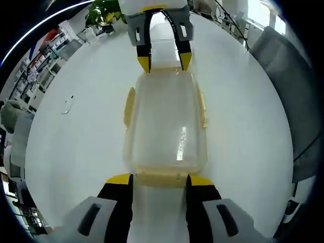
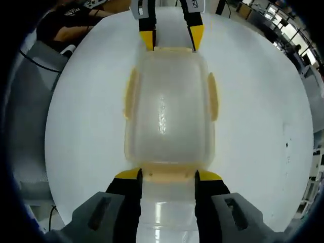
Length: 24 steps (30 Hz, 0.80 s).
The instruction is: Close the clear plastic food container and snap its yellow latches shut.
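In the left gripper view, the left hand-held gripper (image 1: 159, 180) is rising from the bottom edge with its yellow-tipped jaws spread apart, and they are flanking the near short end of the clear plastic food container (image 1: 166, 129), right at the near yellow latch (image 1: 161, 177). The jaws are standing released, with the latch lying between them rather than squeezed. The container is sitting lid-down-and-closed on the white tabletop (image 1: 243, 121), its length running away from the camera (a bright glare streak is showing on the lid). Yellow side latches (image 1: 129, 105) are lying along both long edges. At the far short end, the right hand-held gripper (image 1: 165, 63) is reaching in from the top, its jaws also parted and straddling that end. Beyond it, a green plant (image 1: 103, 12) is standing at the tabletop's far edge.

In the right gripper view, the same arrangement is mirrored: the right hand-held gripper (image 2: 167, 175) is bracketing the near end latch (image 2: 168, 174) with open jaws, the container (image 2: 168, 109) is stretching away, and the left hand-held gripper (image 2: 172, 38) is bracketing the far end.
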Motion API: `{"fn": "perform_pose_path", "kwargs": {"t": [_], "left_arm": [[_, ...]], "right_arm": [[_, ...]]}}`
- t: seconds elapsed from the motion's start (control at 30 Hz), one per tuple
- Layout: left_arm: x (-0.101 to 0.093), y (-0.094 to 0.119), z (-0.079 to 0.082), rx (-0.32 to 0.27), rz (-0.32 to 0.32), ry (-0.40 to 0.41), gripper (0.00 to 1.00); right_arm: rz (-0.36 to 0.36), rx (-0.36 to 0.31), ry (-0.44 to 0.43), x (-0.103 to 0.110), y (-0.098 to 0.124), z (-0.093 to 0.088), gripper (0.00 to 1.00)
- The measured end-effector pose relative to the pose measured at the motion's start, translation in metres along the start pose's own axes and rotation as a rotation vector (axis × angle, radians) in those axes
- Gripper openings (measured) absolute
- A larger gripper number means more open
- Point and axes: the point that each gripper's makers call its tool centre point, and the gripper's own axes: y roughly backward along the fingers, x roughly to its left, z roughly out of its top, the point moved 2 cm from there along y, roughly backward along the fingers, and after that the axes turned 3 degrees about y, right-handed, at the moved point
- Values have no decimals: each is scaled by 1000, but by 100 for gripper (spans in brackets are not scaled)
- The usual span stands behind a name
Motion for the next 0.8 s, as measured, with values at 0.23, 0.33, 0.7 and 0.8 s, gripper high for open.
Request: {"fn": "perform_pose_path", "kwargs": {"t": [0.23, 0.33, 0.7, 0.8], "left_arm": [[-7, -3, 1, 55, -74, 2, 33], [-7, -4, 1, 65, -109, 0, 34], [-13, -5, 2, 121, -149, -1, 35], [-14, -5, 2, 142, -151, -4, 36]], "right_arm": [[7, 22, -8, 1, 0, 1, 39], [11, 19, 1, 2, -1, 1, 39], [16, 36, -5, -3, -3, 6, 39], [17, 62, -8, -5, -4, 6, 39]]}}
